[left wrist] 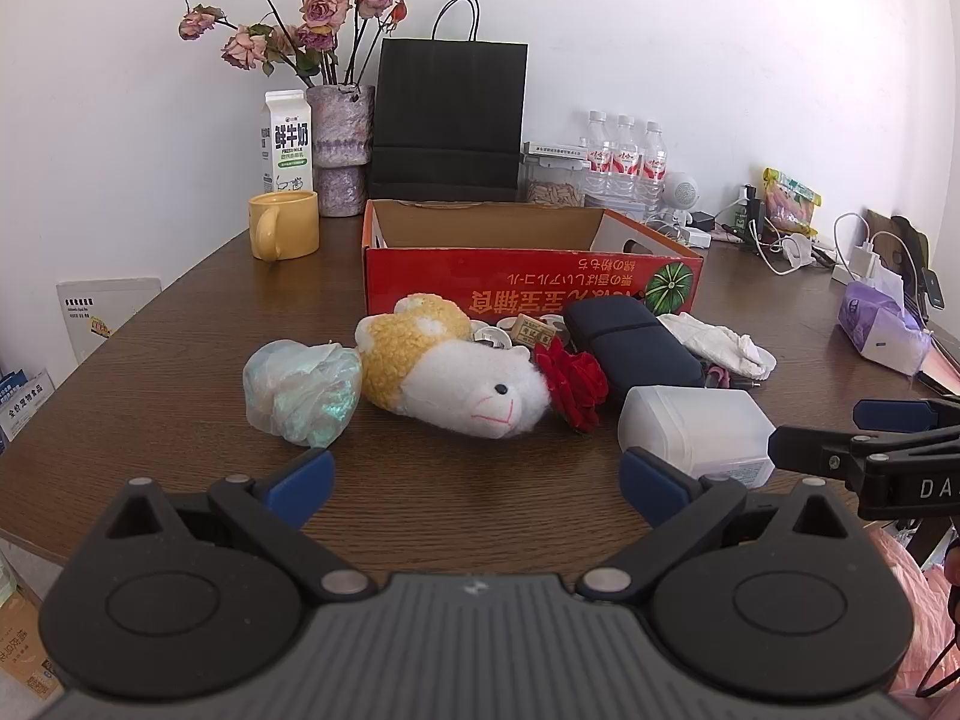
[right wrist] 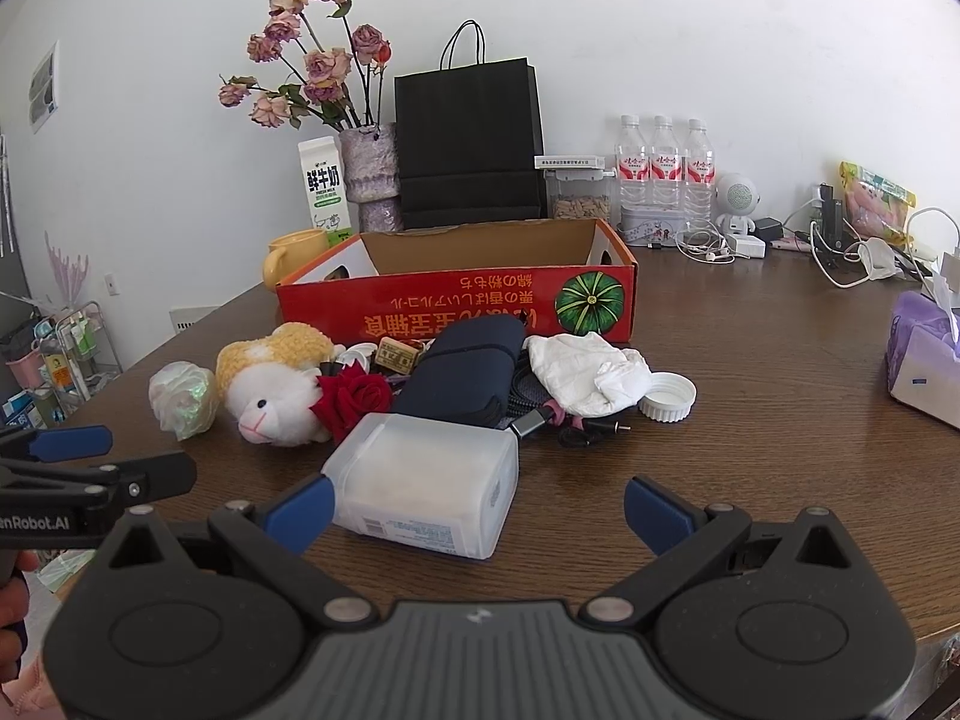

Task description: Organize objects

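Right now both grippers hover low over the near edge of the brown desk (left wrist: 180, 330), each with its jaws spread wide and nothing between them. The landmark is the red cardboard box (left wrist: 528, 276), open-topped and apparently empty, standing in the middle of the desk. All the loose things lie in a row just in front of its printed front wall. Farthest left of the box front sits a crumpled iridescent plastic bag (left wrist: 303, 390), touching a white-and-yellow plush lamb (left wrist: 456, 378) that lies on its side. Against the lamb's head rests a red fabric rose (left wrist: 576, 381), and behind these, close against the box, are small caps and a little tan block (left wrist: 531, 330), too small to read. In front of the box's right half lies a dark blue pouch (left wrist: 636, 342), with a white crumpled cloth (right wrist: 591, 372) beside it, a white screw cap (right wrist: 666, 396) farther right, and some cables (right wrist: 576, 426) partly tucked under them. Nearest the camera from the box is a frosted plastic container (right wrist: 426, 480); the left gripper (left wrist: 477, 480) sits just left of it, and the right gripper (right wrist: 477, 510) has its left blue pad just beside the container's corner.
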A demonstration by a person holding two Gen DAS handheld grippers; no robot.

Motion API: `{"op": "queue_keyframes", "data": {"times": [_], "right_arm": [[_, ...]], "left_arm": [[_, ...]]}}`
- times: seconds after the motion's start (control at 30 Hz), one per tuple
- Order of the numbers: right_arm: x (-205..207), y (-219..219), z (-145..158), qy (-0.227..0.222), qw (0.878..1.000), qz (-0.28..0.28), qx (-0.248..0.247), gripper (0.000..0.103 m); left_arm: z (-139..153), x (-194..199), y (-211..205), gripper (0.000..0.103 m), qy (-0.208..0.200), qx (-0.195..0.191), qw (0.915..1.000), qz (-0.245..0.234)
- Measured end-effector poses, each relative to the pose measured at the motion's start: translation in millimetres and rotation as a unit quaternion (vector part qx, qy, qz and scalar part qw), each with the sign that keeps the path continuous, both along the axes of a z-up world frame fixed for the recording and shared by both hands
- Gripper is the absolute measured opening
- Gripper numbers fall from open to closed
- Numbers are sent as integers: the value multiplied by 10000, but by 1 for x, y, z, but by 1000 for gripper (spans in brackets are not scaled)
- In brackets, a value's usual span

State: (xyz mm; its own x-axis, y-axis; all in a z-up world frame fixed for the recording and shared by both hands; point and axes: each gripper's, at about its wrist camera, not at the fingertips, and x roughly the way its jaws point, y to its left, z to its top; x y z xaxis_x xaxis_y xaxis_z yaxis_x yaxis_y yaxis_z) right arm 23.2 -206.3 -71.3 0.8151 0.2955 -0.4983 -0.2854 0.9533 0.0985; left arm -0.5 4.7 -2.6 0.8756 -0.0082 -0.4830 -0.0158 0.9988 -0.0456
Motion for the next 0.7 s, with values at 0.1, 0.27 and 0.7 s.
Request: {"op": "queue_keyframes", "data": {"times": [0.1,0.27,0.7], "right_arm": [[0,0,0,2,10000,-1,2,103],[0,0,0,2,10000,-1,3,103],[0,0,-2,-8,10000,9,23,103]], "left_arm": [[0,0,0,103,2,-4,10000,0],[1,0,0,103,2,-4,10000,2],[0,0,-1,103,21,-4,10000,8]]}}
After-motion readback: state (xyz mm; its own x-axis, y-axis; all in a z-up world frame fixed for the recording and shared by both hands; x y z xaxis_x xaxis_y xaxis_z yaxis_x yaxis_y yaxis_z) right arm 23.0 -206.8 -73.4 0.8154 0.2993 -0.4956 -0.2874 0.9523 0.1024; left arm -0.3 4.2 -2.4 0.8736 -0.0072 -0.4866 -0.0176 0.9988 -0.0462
